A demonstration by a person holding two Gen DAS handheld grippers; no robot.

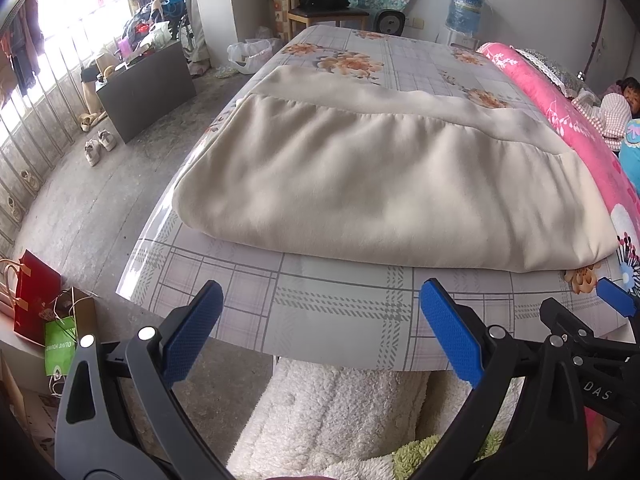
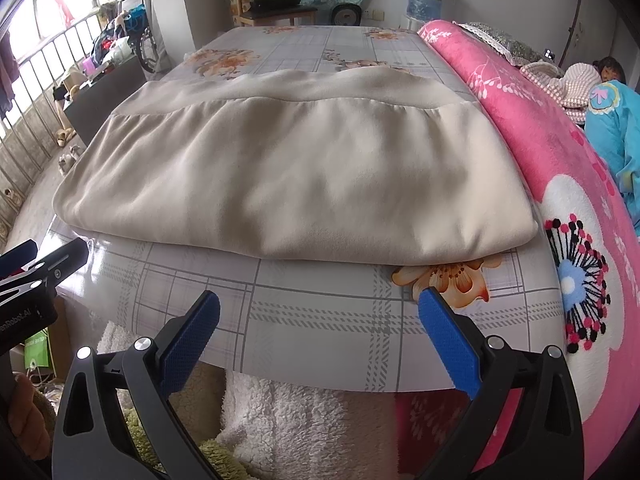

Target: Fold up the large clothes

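Note:
A beige garment (image 1: 372,184) (image 2: 296,172) lies folded into a wide rectangle on the table (image 1: 328,312) (image 2: 320,320), which has a plaid and flower-print cover. Its ribbed band runs along the far side. My left gripper (image 1: 320,312) hangs open at the table's near edge, a little short of the garment's front fold, with nothing between its blue pads (image 1: 192,332). My right gripper (image 2: 320,320) stands open in the same way, just before the near edge. The right gripper's tip (image 1: 616,300) shows at the right of the left wrist view, and the left gripper's tip (image 2: 44,268) at the left of the right wrist view.
A pink flowered blanket (image 2: 560,184) lies along the table's right side, with a person (image 2: 592,80) behind it. A white fleecy cloth (image 1: 340,412) is below the near edge. A dark box (image 1: 148,84), shoes (image 1: 100,146) and bags (image 1: 36,300) sit on the floor at left. A chair (image 1: 324,0) stands far back.

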